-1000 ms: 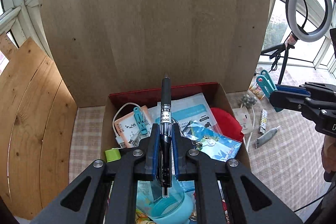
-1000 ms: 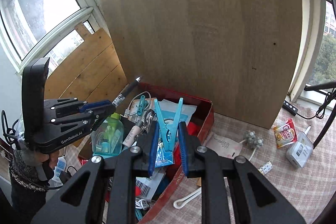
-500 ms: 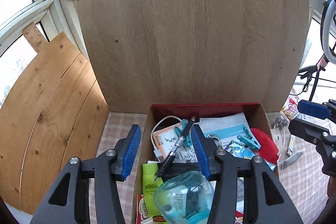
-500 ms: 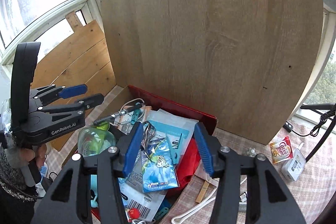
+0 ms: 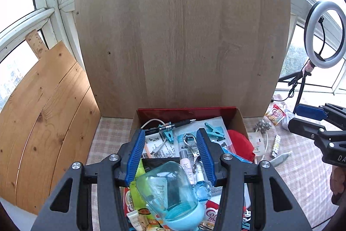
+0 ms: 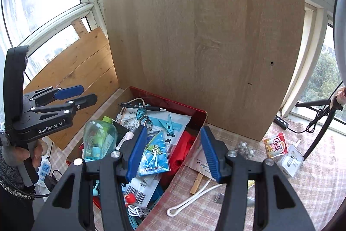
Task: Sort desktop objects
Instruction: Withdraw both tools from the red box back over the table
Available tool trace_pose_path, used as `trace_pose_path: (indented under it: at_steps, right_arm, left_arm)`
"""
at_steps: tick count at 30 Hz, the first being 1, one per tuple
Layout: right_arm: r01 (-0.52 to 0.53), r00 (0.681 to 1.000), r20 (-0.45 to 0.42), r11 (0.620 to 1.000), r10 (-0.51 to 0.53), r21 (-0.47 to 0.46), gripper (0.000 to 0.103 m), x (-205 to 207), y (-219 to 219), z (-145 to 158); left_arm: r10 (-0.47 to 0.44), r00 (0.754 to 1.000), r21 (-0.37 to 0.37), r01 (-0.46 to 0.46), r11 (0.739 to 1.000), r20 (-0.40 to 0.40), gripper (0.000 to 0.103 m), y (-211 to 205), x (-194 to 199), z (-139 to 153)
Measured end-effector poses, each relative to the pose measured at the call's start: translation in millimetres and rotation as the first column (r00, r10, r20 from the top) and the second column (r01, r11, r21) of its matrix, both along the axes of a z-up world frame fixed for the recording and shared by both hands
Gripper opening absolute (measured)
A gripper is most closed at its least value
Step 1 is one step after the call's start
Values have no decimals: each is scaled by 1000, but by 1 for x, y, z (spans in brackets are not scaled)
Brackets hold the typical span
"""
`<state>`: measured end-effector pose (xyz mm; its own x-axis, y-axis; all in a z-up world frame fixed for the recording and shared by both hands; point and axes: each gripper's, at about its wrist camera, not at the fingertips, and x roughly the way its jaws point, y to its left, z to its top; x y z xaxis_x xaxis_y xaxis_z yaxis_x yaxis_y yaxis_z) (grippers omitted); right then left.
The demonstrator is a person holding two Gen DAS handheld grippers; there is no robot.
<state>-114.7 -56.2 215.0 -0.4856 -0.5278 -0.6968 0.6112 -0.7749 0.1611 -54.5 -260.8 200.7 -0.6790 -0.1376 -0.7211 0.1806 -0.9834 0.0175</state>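
A cardboard box with a red inner wall (image 5: 186,111) (image 6: 173,101) stands on the checked cloth, full of small items. A black pen (image 5: 173,125) (image 6: 142,107) lies across its far end. A teal clothespin (image 5: 214,129) (image 6: 169,122) rests on a blue-white packet. My left gripper (image 5: 169,140) hangs open above the box with nothing between its fingers; it also shows at the left as the left gripper (image 6: 81,93). My right gripper (image 6: 173,144) is open over the box's right edge, empty, and appears as the right gripper (image 5: 302,118) at the right.
A clear blue bottle (image 5: 170,192) (image 6: 99,135) lies in the box near me. On the cloth to the right lie a creamer sachet (image 6: 275,144), grey beads (image 6: 245,147), a white cord (image 6: 190,198) and a wooden peg (image 6: 196,183). A tall wooden board (image 5: 181,40) backs the box; a ring light (image 5: 324,31) stands right.
One second ago my left gripper held the pen and my right gripper held the teal clothespin. Both opened, and the pen and clothespin now lie in the box. Both grippers have drawn back.
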Motion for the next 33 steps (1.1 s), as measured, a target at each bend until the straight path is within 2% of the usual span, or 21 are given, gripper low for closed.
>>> trace_pose_path:
  at_steps: [9,19,25,33]
  right_arm:
    - [68,997,-23,998,-68,-7,51,31,64,12]
    - [184,982,-40,983,-185,-24,51,57,141,7]
    - [242,970,-16,970,-242,-41,51,65,177,-7]
    - [296,955,-13,955,-296,-4,51,72,217,-32]
  left_arm:
    - [-109,993,-5,109,994,-39,48,53,32,14]
    - [-206,977,29,208,978,-56,49,123,58,5]
    - [-238,970,60,240,969,-43,52,157,61,-8]
    - [-279,960,80,278,957,-8,52,191,63,-28]
